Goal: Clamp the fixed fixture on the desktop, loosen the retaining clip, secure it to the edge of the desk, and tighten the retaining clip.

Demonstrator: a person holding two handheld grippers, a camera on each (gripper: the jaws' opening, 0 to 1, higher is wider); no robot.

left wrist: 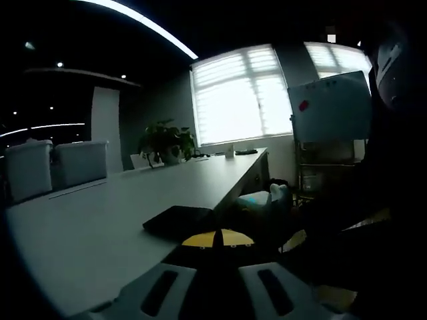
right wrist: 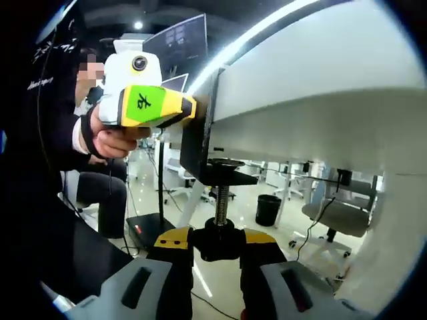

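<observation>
clamp screw under desk, floor beyond open

We look from the left gripper view low along the desk toward windows at 12 o'clock, from the right gripper view upward beneath the desk edge, close on the clamp, both sharing that desk

I am working in an office, in what looks like a meeting room. Ahead of my left claw stretches a long white conference table, with pale chairs along its far left side and a potted plant at its end. Beyond that stand windows with slatted blinds, and a whiteboard to the right. Past my right claw, under the desk edge, I see a swivel chair, a black waste bin and a monitor above.
</observation>
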